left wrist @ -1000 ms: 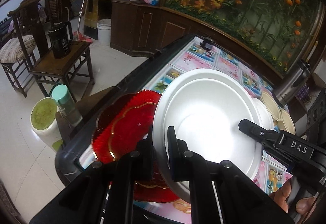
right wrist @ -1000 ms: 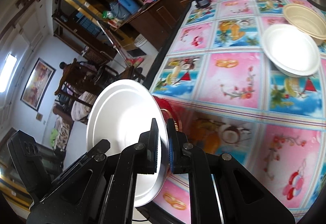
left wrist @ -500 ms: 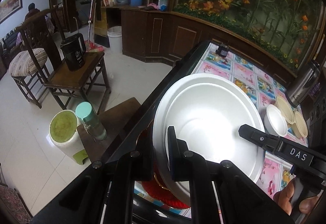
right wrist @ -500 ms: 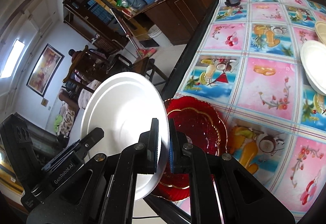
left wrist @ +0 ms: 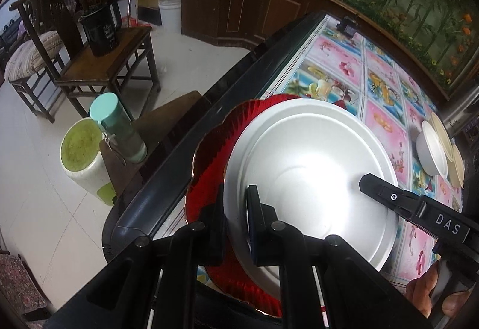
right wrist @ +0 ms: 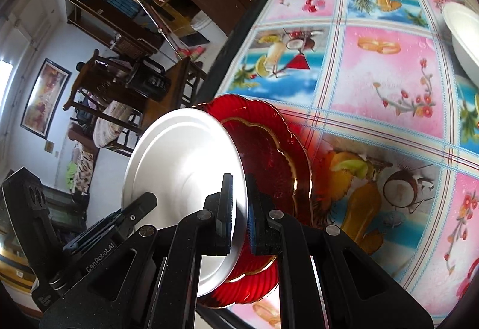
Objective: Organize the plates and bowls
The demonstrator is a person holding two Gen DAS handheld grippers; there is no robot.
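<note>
Both grippers hold one white plate [left wrist: 311, 176] by its rim, from opposite sides.

Left gripper [left wrist: 235, 218]: jaws pinching the plate's near rim, one finger under the rim, the other over it on the plate's inner face. Ahead of these jaws the plate spreads out with its hollow side up. The right gripper's finger [left wrist: 386, 194] reaches in over the far-right rim.

Right gripper [right wrist: 239, 209]: jaws pinching the rim, which passes edge-on between the pads. In this view the plate appears tilted, its face turned to the left of the jaws. The left gripper shows low and left of the jaws, at the plate's opposite rim.

Red plate [right wrist: 269, 155]: scalloped, gold-trimmed, lying on the table [right wrist: 386, 65] directly beneath the white plate. In the left wrist view its rim [left wrist: 209, 155] shows to the left of and below the jaws, past the white plate's edge. Whether the white plate touches it: cannot tell.

White bowl [left wrist: 431, 152]: on the table, well ahead and to the right of the left jaws, with tan bowls [left wrist: 449, 143] just beyond it. In the right wrist view the white bowl sits at the far right edge, well apart from the jaws.

Table covering: patterned cloth, pink and blue panels.
</note>
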